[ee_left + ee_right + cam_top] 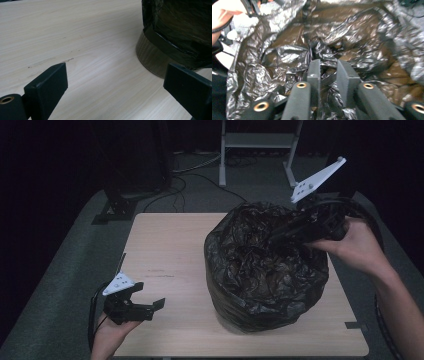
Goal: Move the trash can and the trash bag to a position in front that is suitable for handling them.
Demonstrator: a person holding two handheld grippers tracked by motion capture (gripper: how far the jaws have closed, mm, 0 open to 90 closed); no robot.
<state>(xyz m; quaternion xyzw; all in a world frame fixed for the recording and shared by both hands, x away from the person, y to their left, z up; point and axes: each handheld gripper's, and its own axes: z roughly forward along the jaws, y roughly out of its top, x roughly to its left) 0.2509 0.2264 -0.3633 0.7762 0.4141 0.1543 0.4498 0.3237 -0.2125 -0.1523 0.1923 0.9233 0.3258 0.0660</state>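
A black plastic bin liner (267, 270) lines a round bin (150, 58) standing on the right half of the table, its rim folded down over the bin's wall and its crumpled inside open to the camera above. At the liner's two o'clock edge the right gripper (280, 234) reaches in over the rim, held by the person's right hand (355, 245). In the right gripper view its jaws stand a narrow gap apart with wrinkled film (328, 72) showing in the gap; whether the pads press on the film cannot be told.

At about eight o'clock from the bin, well apart from it, the left gripper (152, 306) rests near the table's front left corner in the left hand (112, 332). Its jaws are spread wide, with bare wood between them, and it points toward the bin's base.

The table (165, 250) is a pale wood-grain top with a few faint dark scuffs. Around it lies grey carpet (65, 265). At twelve o'clock a white metal frame (257, 142) stands on the floor, and cables (185, 182) trail at eleven o'clock in a dark room. No writing is legible.
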